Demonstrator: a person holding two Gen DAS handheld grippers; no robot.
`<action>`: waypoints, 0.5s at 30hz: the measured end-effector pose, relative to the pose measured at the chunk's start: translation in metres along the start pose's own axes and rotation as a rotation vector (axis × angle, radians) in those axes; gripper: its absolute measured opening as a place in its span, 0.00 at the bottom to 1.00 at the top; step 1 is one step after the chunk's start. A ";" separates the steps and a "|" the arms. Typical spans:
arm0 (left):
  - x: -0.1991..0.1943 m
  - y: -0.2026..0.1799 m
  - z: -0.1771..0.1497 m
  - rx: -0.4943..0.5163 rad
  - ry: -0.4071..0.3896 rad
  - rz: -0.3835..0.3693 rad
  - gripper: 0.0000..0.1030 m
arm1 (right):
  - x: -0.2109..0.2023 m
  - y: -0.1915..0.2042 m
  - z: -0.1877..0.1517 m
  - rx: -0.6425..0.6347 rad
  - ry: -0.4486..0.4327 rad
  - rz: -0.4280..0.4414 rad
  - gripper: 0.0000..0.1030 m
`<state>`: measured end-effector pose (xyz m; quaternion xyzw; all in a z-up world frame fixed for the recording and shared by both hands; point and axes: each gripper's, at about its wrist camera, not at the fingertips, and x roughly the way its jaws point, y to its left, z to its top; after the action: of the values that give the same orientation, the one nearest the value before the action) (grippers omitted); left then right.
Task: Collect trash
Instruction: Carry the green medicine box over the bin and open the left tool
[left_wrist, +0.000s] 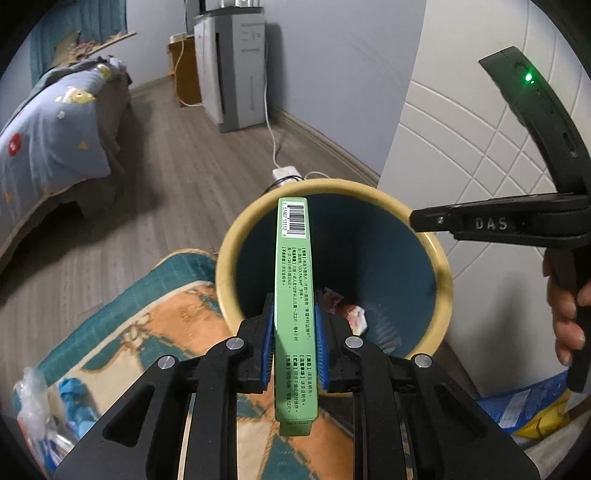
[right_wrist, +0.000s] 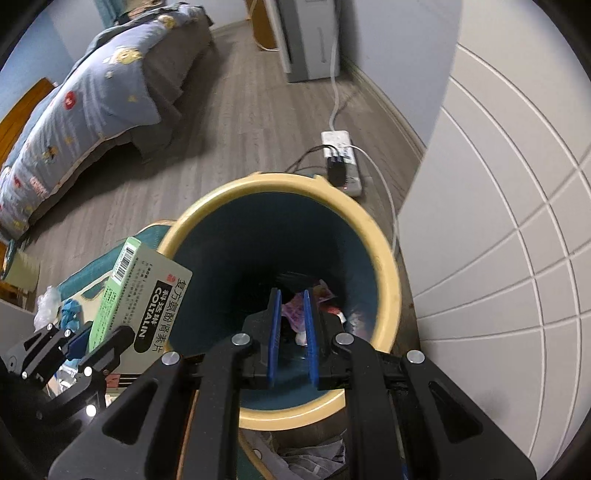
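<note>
My left gripper (left_wrist: 294, 302) is shut on a long green medicine box (left_wrist: 293, 258), its blue pads pressing both narrow sides. The box juts out over a bin with a yellow rim (left_wrist: 221, 273) and a teal inside. Crumpled wrappers (left_wrist: 354, 314) lie at the bin's bottom. A hand (left_wrist: 565, 321) holds my right gripper (left_wrist: 417, 221) over the bin's right rim. In the right wrist view, the right gripper (right_wrist: 293, 306) hangs shut and empty above the bin (right_wrist: 388, 266) and its wrappers (right_wrist: 325, 291). The green box (right_wrist: 147, 295) and left gripper (right_wrist: 88, 339) sit at the bin's left edge.
The bin stands on wood floor beside a teal and orange rug (left_wrist: 147, 332) with loose plastic and blue scraps (left_wrist: 66, 398). A white panelled wall (right_wrist: 498, 221) is close on the right. A power strip (right_wrist: 341, 162) with cables lies behind the bin. A bed (left_wrist: 48, 129) is at left.
</note>
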<state>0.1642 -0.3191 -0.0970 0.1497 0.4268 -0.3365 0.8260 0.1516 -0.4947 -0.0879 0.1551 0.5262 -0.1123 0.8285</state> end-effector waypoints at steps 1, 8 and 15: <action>0.004 -0.002 0.000 0.001 0.002 -0.006 0.19 | 0.002 -0.004 0.001 0.013 0.003 -0.002 0.12; 0.026 -0.015 0.000 0.021 0.022 -0.045 0.19 | 0.016 -0.024 -0.003 0.096 0.041 -0.039 0.12; 0.029 -0.019 -0.001 0.009 0.003 -0.049 0.43 | 0.015 -0.028 0.000 0.117 0.029 -0.038 0.13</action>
<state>0.1625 -0.3453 -0.1201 0.1436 0.4298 -0.3584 0.8162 0.1476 -0.5211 -0.1052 0.1946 0.5337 -0.1564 0.8080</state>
